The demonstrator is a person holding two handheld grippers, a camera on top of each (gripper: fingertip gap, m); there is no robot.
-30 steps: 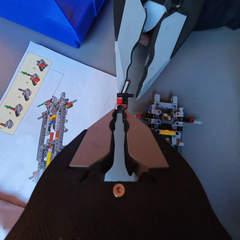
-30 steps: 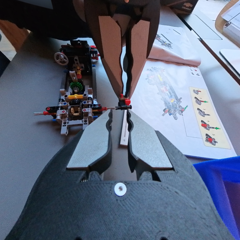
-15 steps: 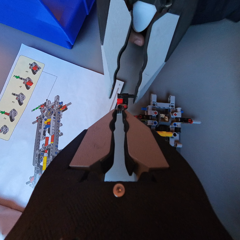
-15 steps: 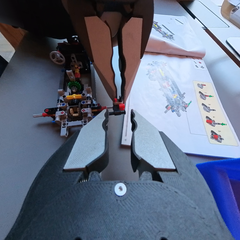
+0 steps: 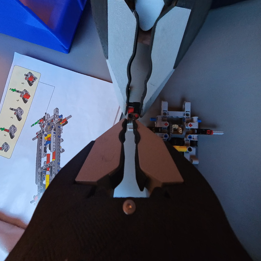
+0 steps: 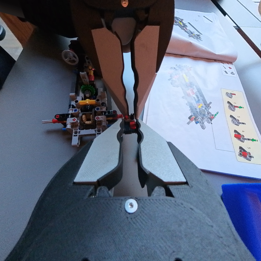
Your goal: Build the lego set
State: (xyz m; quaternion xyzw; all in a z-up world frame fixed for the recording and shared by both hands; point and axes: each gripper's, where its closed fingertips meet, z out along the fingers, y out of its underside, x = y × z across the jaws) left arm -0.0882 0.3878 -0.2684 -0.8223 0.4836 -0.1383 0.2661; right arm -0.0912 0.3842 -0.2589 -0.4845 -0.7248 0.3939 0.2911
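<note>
Grippers: I count two, meeting tip to tip over the worktop [image 6: 25, 141]. My left gripper [image 5: 129, 121] has brown fingers [image 5: 107, 148] drawn nearly together on the tan end of a small brick piece [image 5: 132, 111]. My right gripper [image 6: 130, 127] has grey fingers [image 6: 155, 152] a little wider apart, both pads pressed on that piece's black and red end [image 6: 130, 126].

Held piece: one, a small cluster of tan, red and black plastic pins, held between both grippers just above the worktop, at the near corner of the booklet.

Chassis: one brick-built assembly [image 6: 84, 113] lying flat on the worktop just beside the fingertips, of grey beams, black links, a green gear, a yellow connector and a grey wheel at its far end. An axle sticks out toward the bare side.

Booklet: one open instruction booklet [image 6: 183, 127] of glossy paper, on the other side of the fingers.

Bin: one blue plastic bin [image 6: 242, 211] at the booklet's edge, near my right gripper.

Room: bare grey matte worktop beyond the chassis; the booklet side is crowded.
</note>
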